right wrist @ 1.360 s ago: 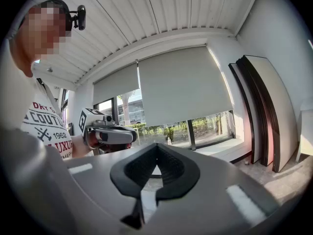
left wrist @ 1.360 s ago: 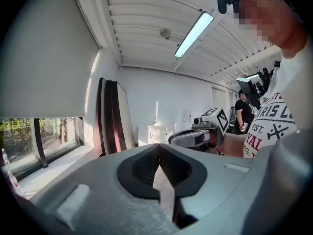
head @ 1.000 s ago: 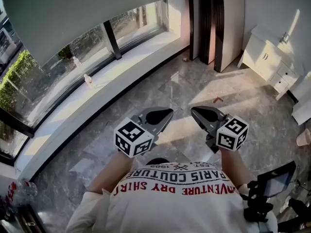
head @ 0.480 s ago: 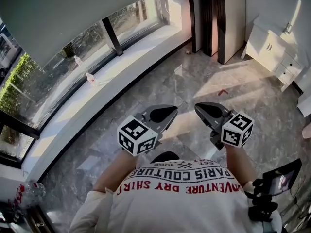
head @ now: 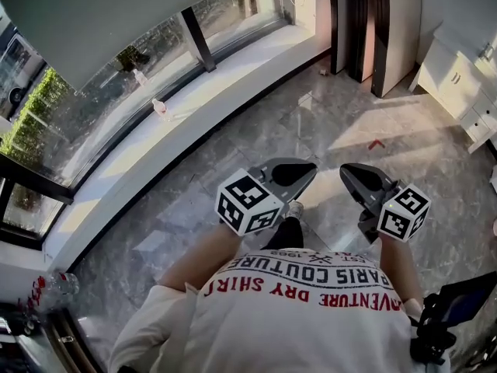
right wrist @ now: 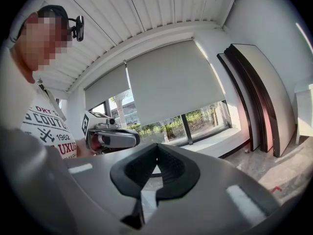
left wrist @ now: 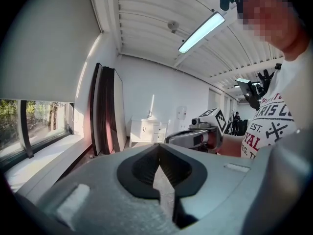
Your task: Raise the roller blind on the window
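Both the left gripper (head: 307, 168) and the right gripper (head: 348, 171) have jaws pressed together on nothing, well apart from the roller blind (head: 101, 14) covering the upper window (head: 93, 111), so reaching without opening them could only push it, I think.

Bright window (head: 93, 107) daylight — fisheye edges

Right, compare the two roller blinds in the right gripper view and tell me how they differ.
The wide blind, beside the dark panels, fills far more of the view, while the narrow blind looks much smaller. The left gripper shows just under the narrow blind, but nothing stands in front of the wide blind. Both are plain grey and lowered partway, leaving a strip of window with greenery below.
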The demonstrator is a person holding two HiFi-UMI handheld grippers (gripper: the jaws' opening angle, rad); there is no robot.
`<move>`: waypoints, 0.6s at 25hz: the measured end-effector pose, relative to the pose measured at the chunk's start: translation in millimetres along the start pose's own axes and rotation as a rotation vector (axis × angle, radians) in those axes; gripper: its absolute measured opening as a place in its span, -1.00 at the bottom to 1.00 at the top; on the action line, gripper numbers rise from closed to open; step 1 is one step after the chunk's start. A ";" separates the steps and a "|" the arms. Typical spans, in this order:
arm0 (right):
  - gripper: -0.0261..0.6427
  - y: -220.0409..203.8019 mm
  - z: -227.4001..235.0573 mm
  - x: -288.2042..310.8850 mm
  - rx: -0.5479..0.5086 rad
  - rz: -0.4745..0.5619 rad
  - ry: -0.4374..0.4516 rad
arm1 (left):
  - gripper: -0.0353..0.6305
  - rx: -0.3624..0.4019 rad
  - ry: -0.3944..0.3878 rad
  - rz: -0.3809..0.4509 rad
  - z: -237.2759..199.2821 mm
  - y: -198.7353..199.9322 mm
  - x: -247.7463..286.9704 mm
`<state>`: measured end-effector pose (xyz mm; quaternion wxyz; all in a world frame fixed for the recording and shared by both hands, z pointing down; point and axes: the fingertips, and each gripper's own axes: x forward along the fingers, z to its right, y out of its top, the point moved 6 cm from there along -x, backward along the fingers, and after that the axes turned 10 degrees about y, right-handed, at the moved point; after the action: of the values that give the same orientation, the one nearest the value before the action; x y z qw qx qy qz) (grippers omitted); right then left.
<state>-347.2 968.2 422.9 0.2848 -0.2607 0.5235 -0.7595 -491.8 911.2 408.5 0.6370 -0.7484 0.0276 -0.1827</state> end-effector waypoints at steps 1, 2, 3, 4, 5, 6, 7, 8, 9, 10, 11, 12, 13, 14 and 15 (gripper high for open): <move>-0.90 1.1 8.7 1.2 0.000 -0.005 -0.007 | -0.88 -0.009 -0.007 0.000 -6.0 -0.7 6.5; -0.90 1.4 18.9 2.5 0.002 -0.007 -0.015 | -0.88 -0.019 -0.012 -0.001 -12.8 -2.1 13.7; -0.90 1.7 29.8 4.8 0.008 -0.004 -0.022 | -0.88 -0.028 -0.015 -0.006 -20.7 -3.7 21.5; -0.90 2.2 41.1 8.5 0.020 0.001 -0.028 | -0.88 -0.035 -0.017 -0.013 -29.9 -5.1 29.8; -0.90 2.8 52.9 13.6 0.033 0.006 -0.032 | -0.88 -0.039 -0.017 -0.023 -40.3 -6.1 38.4; -0.90 3.5 64.7 19.6 0.046 0.007 -0.035 | -0.88 -0.043 -0.017 -0.033 -51.4 -6.3 47.2; -0.90 4.9 76.6 26.0 0.056 0.005 -0.037 | -0.88 -0.047 -0.017 -0.039 -63.0 -5.5 56.0; -0.90 7.4 88.8 32.7 0.061 0.002 -0.039 | -0.88 -0.052 -0.019 -0.042 -75.0 -3.6 64.6; -0.90 11.7 100.7 39.8 0.063 -0.001 -0.040 | -0.88 -0.059 -0.020 -0.043 -87.5 -0.7 72.9; -0.90 17.8 112.5 47.0 0.065 -0.002 -0.041 | -0.88 -0.064 -0.021 -0.043 -100.3 2.9 81.0; -0.90 25.5 124.3 54.6 0.066 -0.001 -0.044 | -0.88 -0.069 -0.021 -0.042 -113.4 7.0 88.9; -0.90 34.0 136.6 62.5 0.066 0.001 -0.047 | -0.88 -0.072 -0.022 -0.041 -126.9 11.5 97.0; -0.90 42.6 149.7 70.7 0.065 0.001 -0.049 | -0.88 -0.074 -0.022 -0.039 -141.0 16.2 105.3; -0.90 50.9 162.9 79.0 0.062 -0.002 -0.051 | -0.88 -0.076 -0.021 -0.036 -155.3 21.1 113.6; -0.90 58.4 175.6 87.2 0.059 -0.006 -0.050 | -0.88 -0.079 -0.019 -0.031 -169.6 26.0 121.6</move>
<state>-277.2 776.2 431.8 0.3030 -0.2728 0.4929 -0.7687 -425.9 713.1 433.1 0.6040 -0.7752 0.0169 -0.1842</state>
